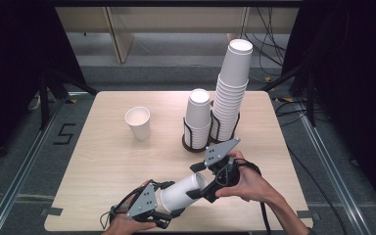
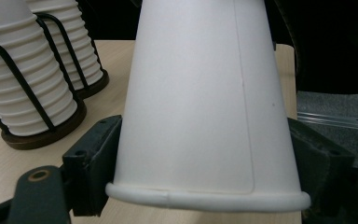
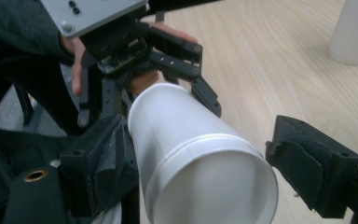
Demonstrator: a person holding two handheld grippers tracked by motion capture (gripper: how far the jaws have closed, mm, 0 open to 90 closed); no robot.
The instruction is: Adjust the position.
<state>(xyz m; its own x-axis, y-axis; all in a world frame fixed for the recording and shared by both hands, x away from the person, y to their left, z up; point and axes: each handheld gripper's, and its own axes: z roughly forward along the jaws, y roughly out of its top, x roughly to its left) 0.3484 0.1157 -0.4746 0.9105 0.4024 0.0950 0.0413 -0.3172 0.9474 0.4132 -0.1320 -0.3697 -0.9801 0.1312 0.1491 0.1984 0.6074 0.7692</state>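
**Q:** Both grippers — what are they doing?

**R:** Left gripper point(image 1: 169, 208), at the near edge of the table point(image 1: 107, 161), is clamped on the rim end of a white paper cup point(image 1: 183, 192) lying sideways above the wood. Right gripper point(image 3: 200, 163) straddles the cup's base end; one jaw touches the wall, the other stands apart, so its jaws are open.

**Q:** Any open room?

**R:** Left half is mostly bare — one upright cup point(image 1: 138, 122) sits at far left. Two racked cup stacks point(image 1: 198, 120) stand at far centre, just beyond the right hand point(image 1: 247, 178).
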